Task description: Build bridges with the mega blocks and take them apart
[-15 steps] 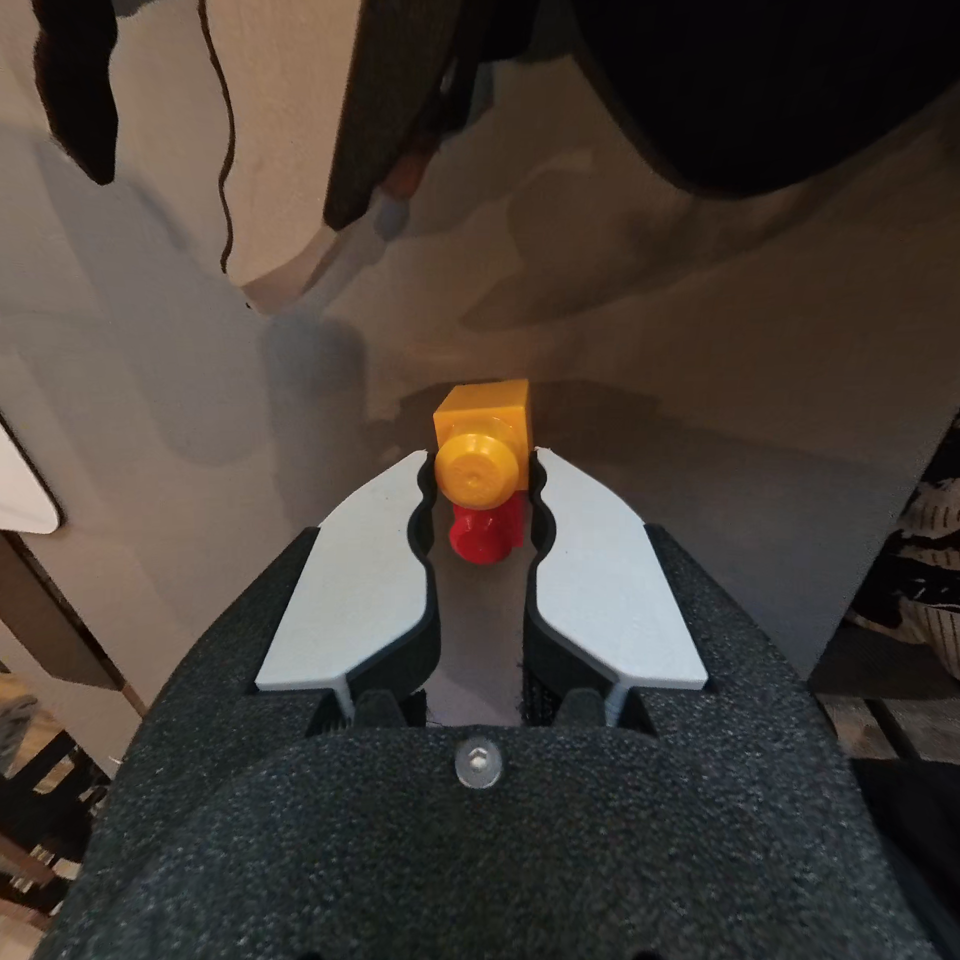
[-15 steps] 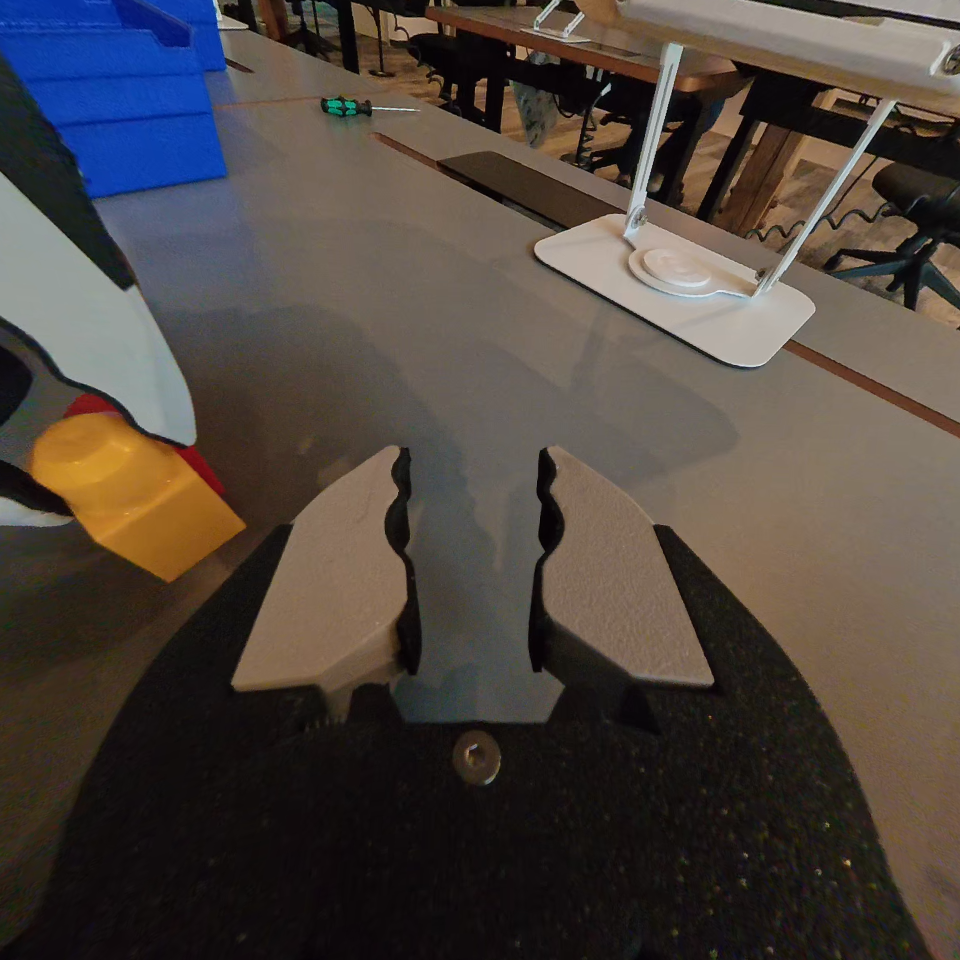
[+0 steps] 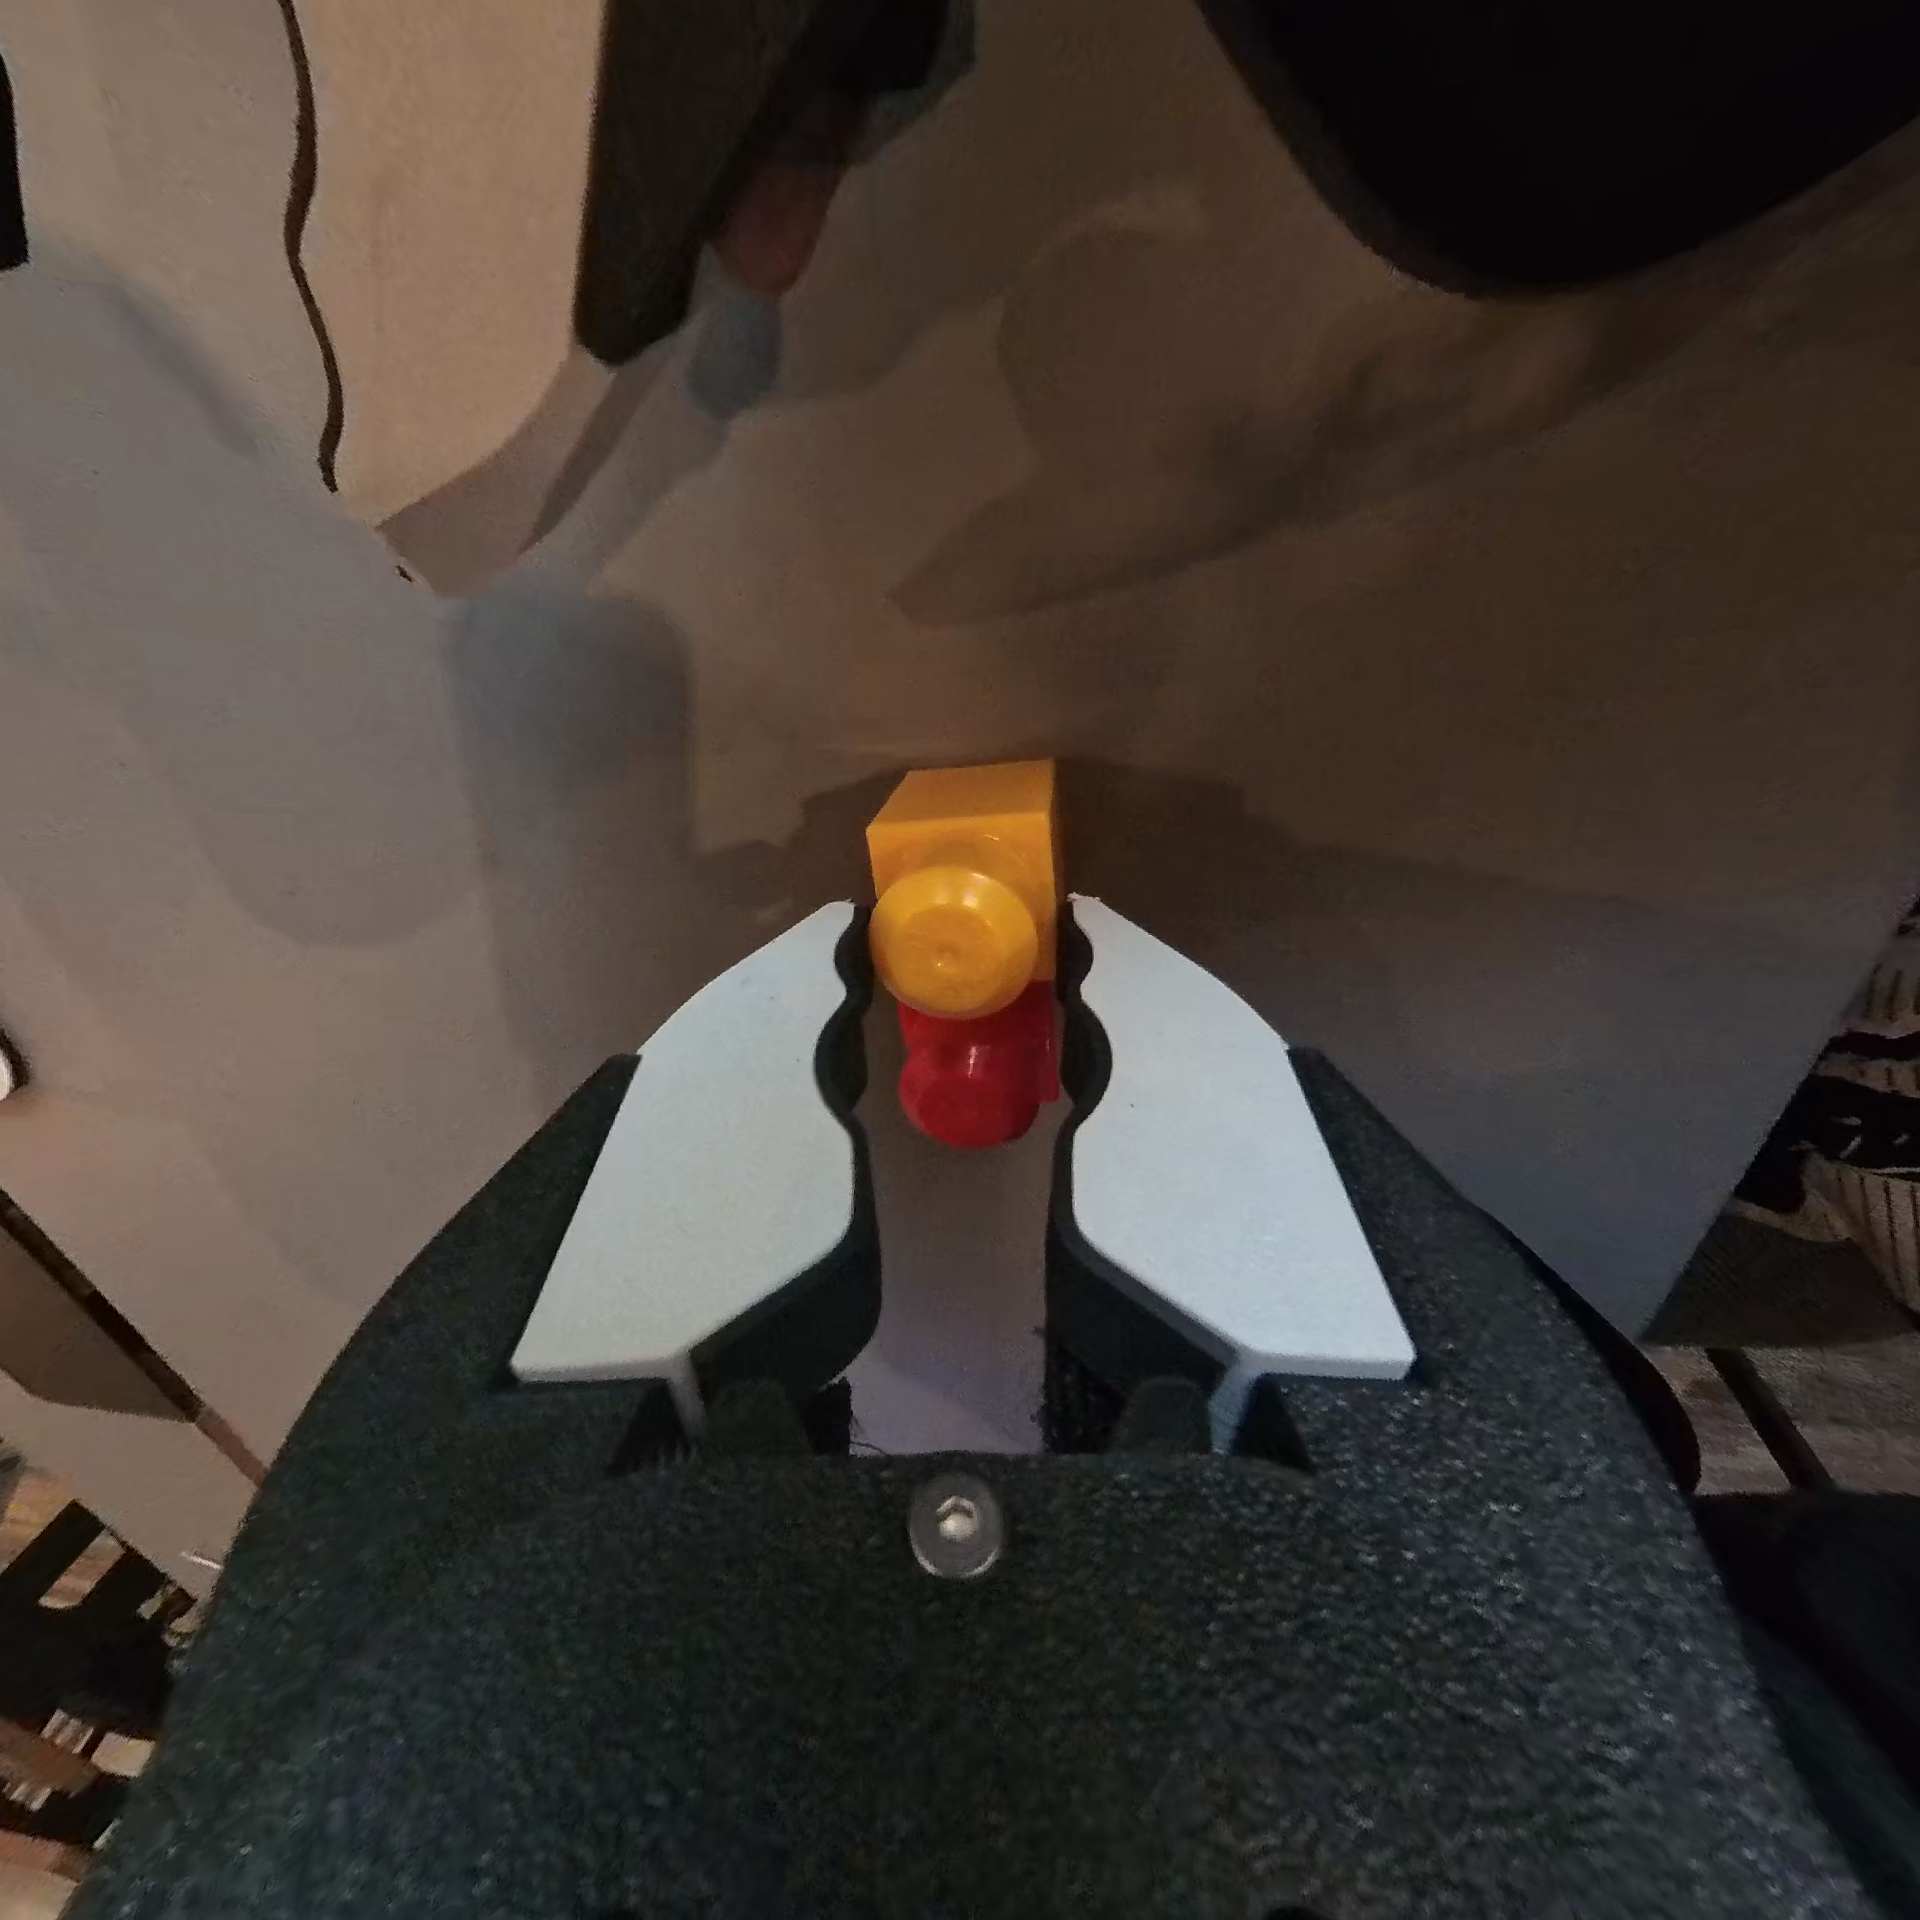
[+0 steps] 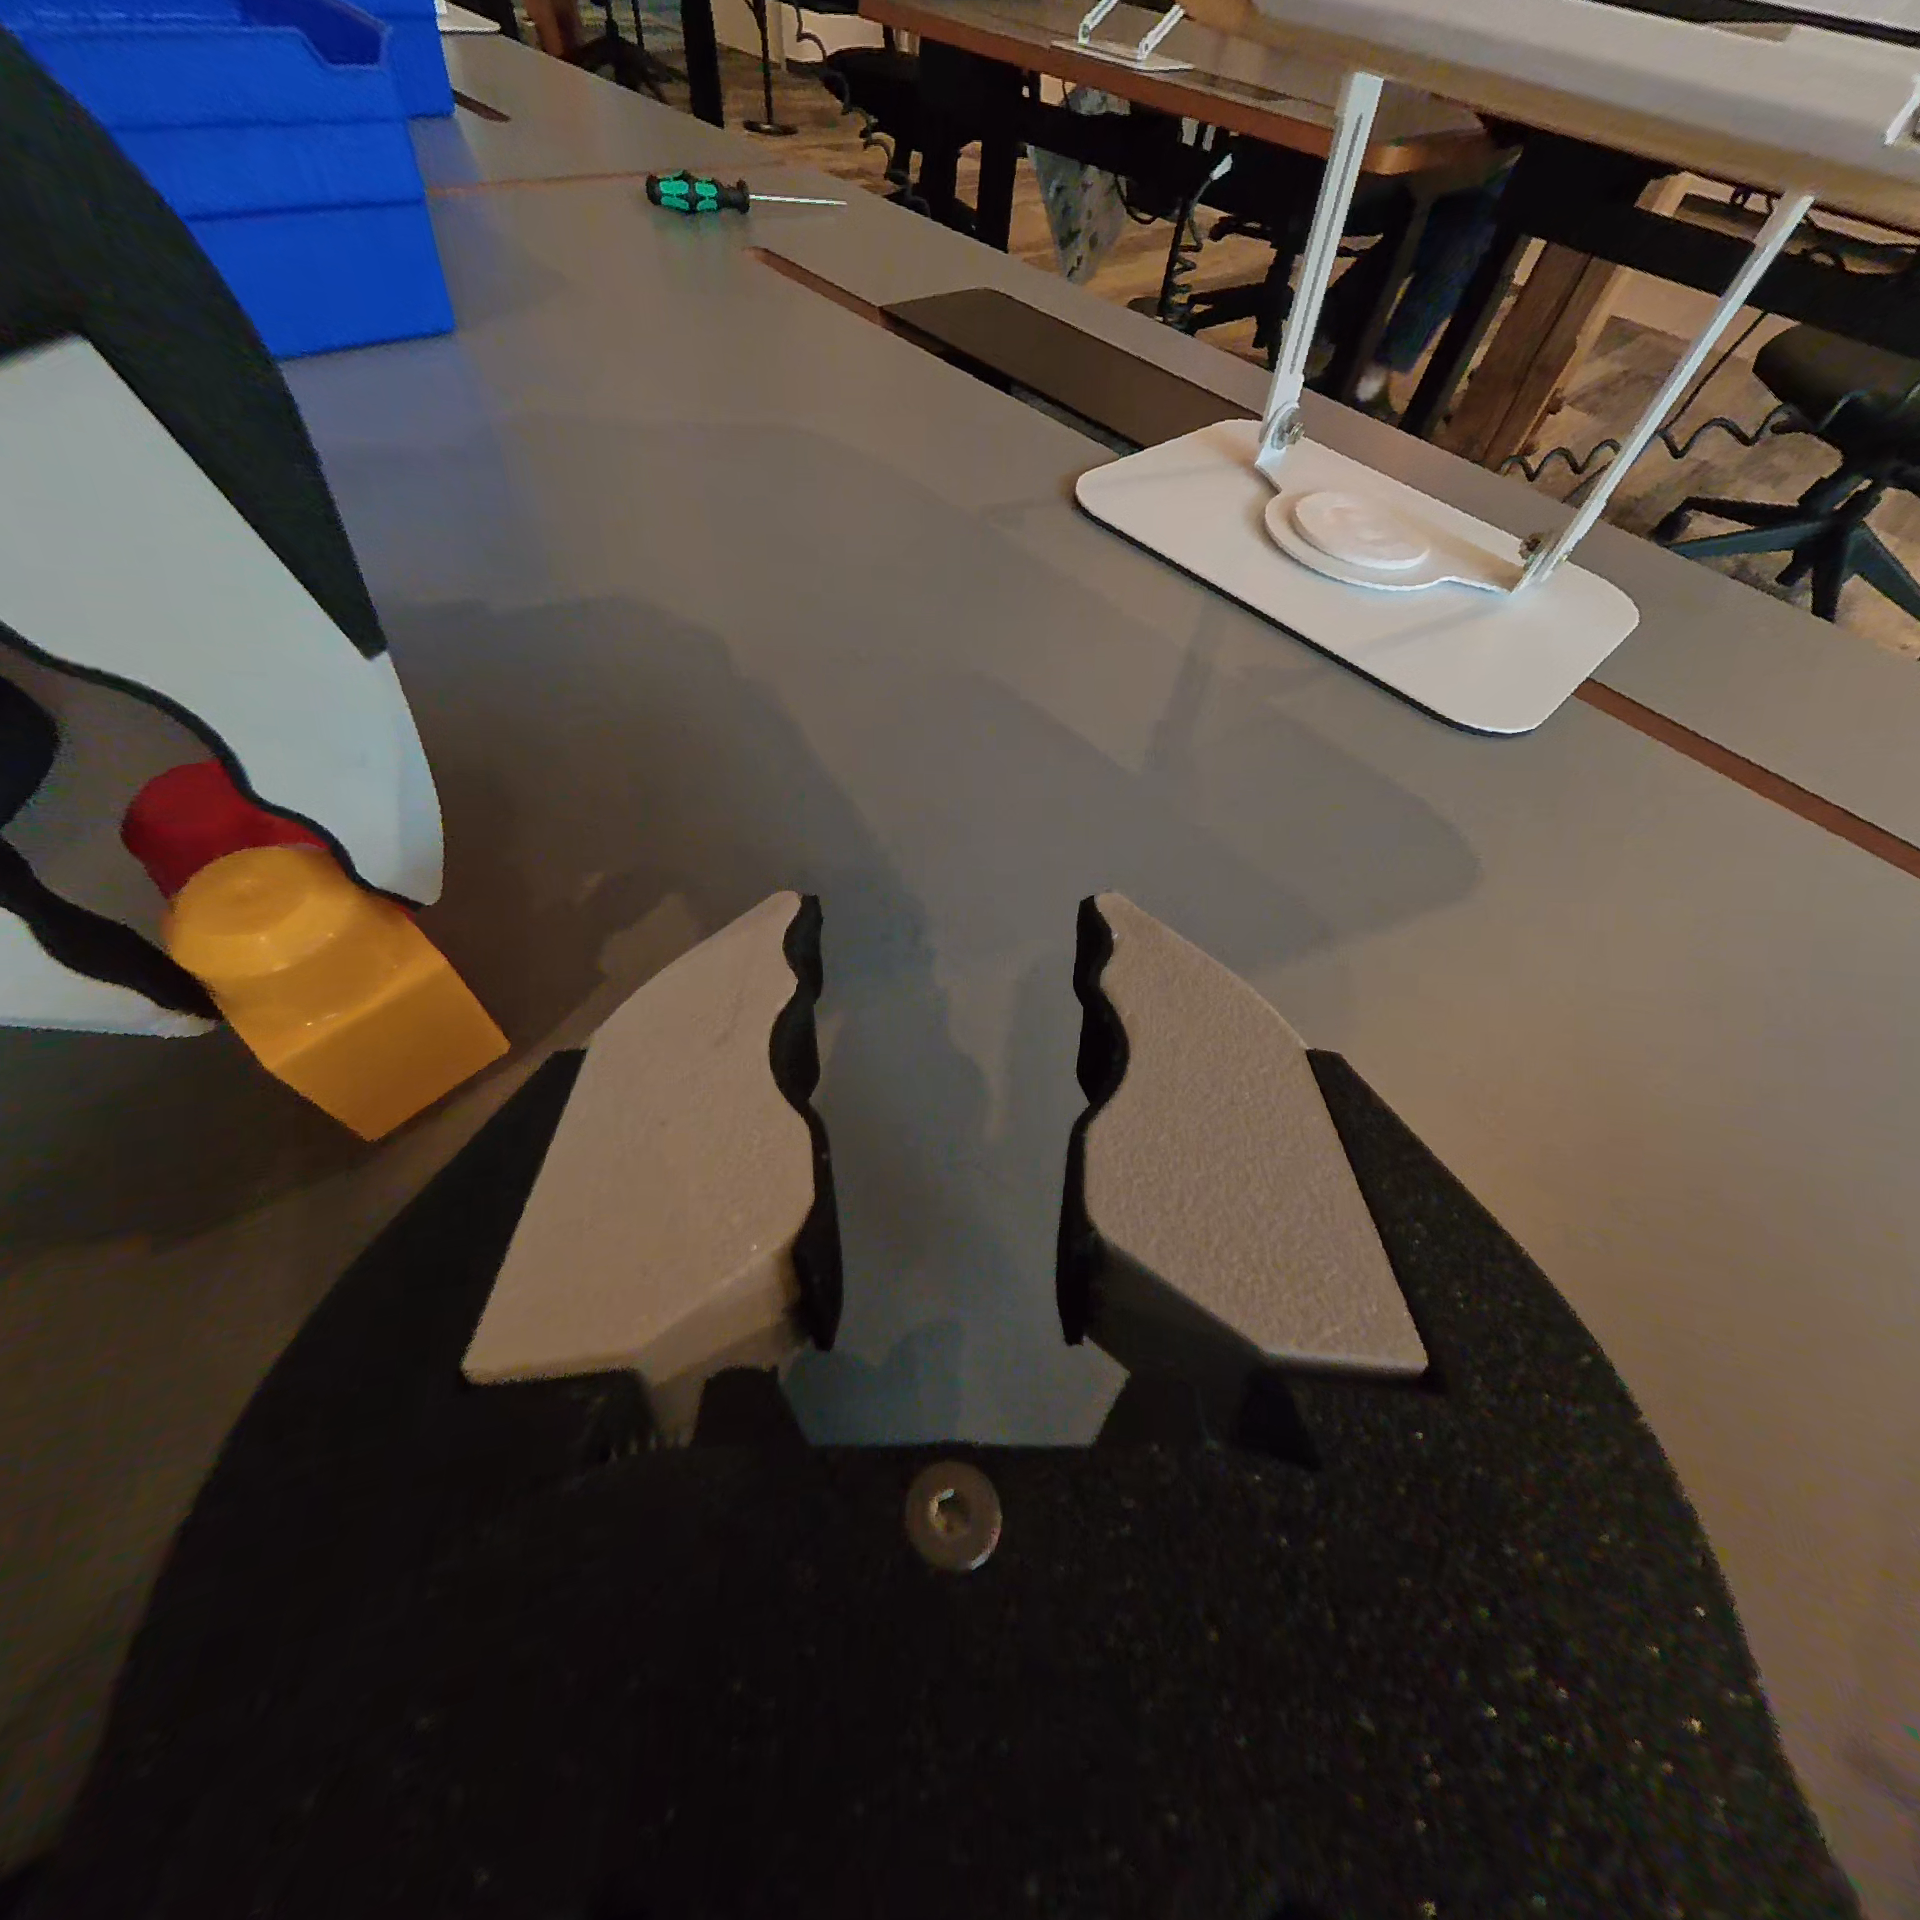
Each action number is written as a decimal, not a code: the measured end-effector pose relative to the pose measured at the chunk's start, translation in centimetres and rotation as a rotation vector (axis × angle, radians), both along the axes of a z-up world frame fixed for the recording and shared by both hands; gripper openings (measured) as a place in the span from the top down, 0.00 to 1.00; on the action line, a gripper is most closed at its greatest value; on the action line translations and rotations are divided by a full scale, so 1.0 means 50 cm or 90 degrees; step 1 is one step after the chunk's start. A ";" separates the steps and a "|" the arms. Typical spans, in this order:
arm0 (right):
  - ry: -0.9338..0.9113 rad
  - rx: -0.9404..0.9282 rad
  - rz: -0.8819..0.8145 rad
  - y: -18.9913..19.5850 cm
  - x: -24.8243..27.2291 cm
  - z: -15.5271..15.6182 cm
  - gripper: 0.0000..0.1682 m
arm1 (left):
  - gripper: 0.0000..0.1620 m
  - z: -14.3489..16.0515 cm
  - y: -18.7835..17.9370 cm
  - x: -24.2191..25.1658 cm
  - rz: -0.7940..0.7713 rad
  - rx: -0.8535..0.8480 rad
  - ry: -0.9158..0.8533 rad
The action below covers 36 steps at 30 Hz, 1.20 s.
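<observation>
Grey table, matte, smooth, broad; brown seams run across it toward the far right edge. Beyond the far edge: wood floor, dark desks, a black office chair.

Blue plastic bin at the far left corner of the table, stepped walls. White metal stand near the far right edge: flat rounded base plate, round disc on it, two thin slanted struts going up to a pale shelf. Black flat strip set into the table between bin and stand. Small screwdriver, green-and-black handle, lying near the far edge.

Right gripper: grey grainy fingers with wavy black inner pads, body black and rough-textured. Fingers parted, nothing between them, only table showing through the gap.

Left gripper: pale smooth fingers, same wavy pads, clamped onto two joined blocks. Yellow block sticks out past the fingertips, square body, round stud facing the camera; red block sits behind it, deeper between the fingers.

Right wrist view only: bin, stand, screwdriver, room, and the left gripper at the left edge with the yellow block angled down, close above the table; contact cannot be told. Left wrist view only: a person's dark clothing at top, a thin dark cable, the table's near edge at right.
</observation>
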State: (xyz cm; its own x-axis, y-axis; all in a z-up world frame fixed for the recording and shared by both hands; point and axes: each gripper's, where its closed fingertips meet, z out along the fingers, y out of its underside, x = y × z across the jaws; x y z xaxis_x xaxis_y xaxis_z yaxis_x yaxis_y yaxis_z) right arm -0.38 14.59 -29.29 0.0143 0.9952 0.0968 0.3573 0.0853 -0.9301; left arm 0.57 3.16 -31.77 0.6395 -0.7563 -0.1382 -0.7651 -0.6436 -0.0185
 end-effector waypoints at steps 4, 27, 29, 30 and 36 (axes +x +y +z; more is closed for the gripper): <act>0.000 -0.001 -0.001 0.001 0.000 -0.001 0.72 | 0.79 -0.006 -0.001 0.002 -0.001 -0.003 -0.005; -0.004 0.001 0.003 -0.001 -0.001 -0.003 0.72 | 0.79 -0.013 -0.004 -0.005 -0.002 -0.007 -0.011; -0.004 0.000 0.003 0.000 -0.001 -0.003 0.72 | 0.79 -0.012 -0.004 -0.004 -0.003 -0.007 -0.015; -0.004 0.000 0.003 0.000 -0.001 -0.003 0.72 | 0.79 -0.012 -0.004 -0.004 -0.002 -0.007 -0.015; -0.006 0.000 0.003 0.000 -0.001 -0.004 0.72 | 0.79 -0.012 -0.006 -0.007 -0.001 -0.008 -0.017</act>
State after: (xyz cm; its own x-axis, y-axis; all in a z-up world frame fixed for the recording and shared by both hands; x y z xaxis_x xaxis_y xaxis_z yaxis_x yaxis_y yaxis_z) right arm -0.41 14.59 -29.47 0.0093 0.9952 0.0972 0.3655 0.0871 -0.9267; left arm 0.22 2.88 -32.38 0.6412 -0.7592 -0.1118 -0.7659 -0.6423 -0.0308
